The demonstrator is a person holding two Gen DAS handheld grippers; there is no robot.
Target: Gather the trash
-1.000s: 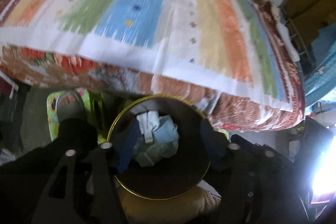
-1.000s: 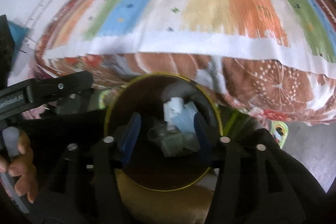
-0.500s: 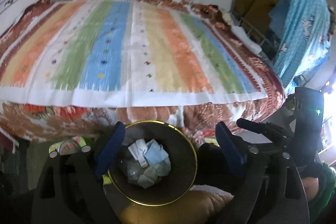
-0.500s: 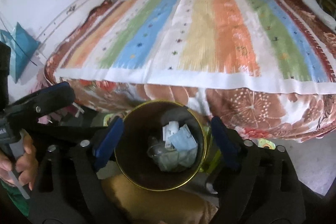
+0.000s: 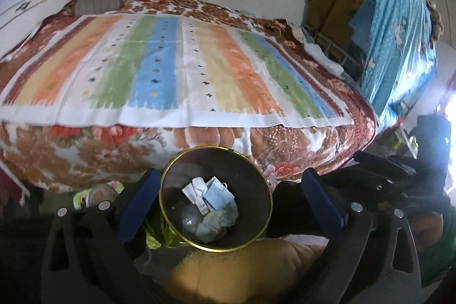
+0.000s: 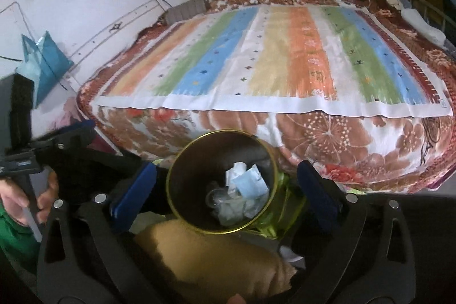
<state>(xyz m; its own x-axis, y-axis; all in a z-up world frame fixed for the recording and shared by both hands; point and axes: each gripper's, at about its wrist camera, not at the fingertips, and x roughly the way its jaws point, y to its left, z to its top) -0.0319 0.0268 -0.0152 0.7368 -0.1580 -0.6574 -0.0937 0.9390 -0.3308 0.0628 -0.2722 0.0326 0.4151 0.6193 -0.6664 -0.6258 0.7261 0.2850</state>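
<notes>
A round dark bin with a gold rim [image 5: 168,184] stands on the floor in front of the bed; it also shows in the right wrist view [image 6: 173,170]. Inside lie crumpled trash: a blue face mask [image 5: 218,194], white paper and clear plastic [image 6: 236,201]. My left gripper [image 5: 228,200] is open and empty above the bin, its blue pads either side of the rim. My right gripper [image 6: 223,190] is open and empty above the bin too.
A bed with a striped sheet [image 5: 176,70] over a floral blanket [image 6: 342,138] fills the view behind the bin. A grey pillow [image 5: 97,2] lies at its far end. A blue curtain [image 5: 399,33] hangs at right. A tan cushion [image 5: 242,269] lies in front of the bin.
Both grippers have opened wide and pulled up and back from the bin. The view has tilted up, so the whole bed now shows.
</notes>
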